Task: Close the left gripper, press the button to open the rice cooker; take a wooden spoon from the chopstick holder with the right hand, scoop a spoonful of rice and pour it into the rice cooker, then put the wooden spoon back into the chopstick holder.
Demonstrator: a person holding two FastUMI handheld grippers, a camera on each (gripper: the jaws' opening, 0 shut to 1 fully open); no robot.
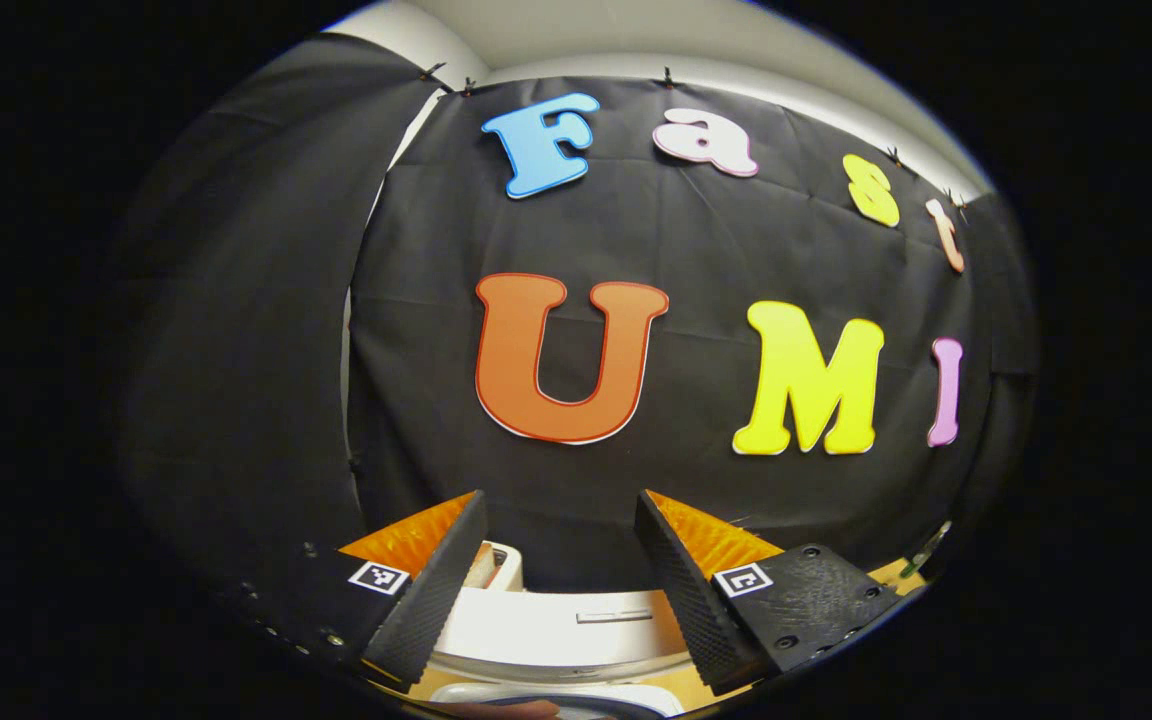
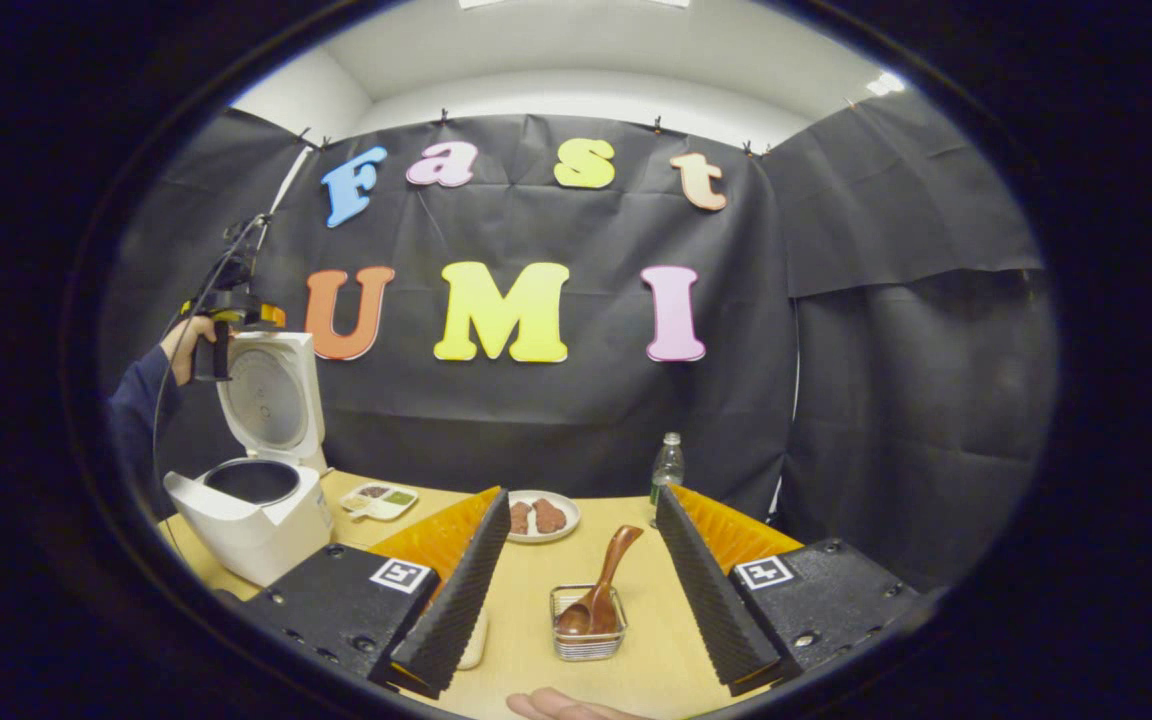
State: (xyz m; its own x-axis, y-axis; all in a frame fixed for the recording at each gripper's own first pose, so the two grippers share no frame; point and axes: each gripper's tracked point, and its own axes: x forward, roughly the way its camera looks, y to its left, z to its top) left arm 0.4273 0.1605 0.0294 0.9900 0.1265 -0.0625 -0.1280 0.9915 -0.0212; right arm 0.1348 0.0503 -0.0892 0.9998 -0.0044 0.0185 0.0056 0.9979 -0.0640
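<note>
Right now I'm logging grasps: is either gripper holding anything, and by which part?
Nothing is held. The right gripper is open, the brown wooden spoon resting untouched in the wire-mesh chopstick holder. The left gripper is open too, above the white rice cooker.

— What sits on the wooden table (image 2: 526,610) at the far side?
— A small plate (image 2: 541,517) with two brownish pieces of food, close to the black cloth wall.
— And at three o'clock of it?
— A clear plastic bottle (image 2: 667,466), upright, near the plate but apart.
— At nine o'clock?
— A white divided dish (image 2: 381,500) with dark and green fillings, well apart from the plate.
</note>
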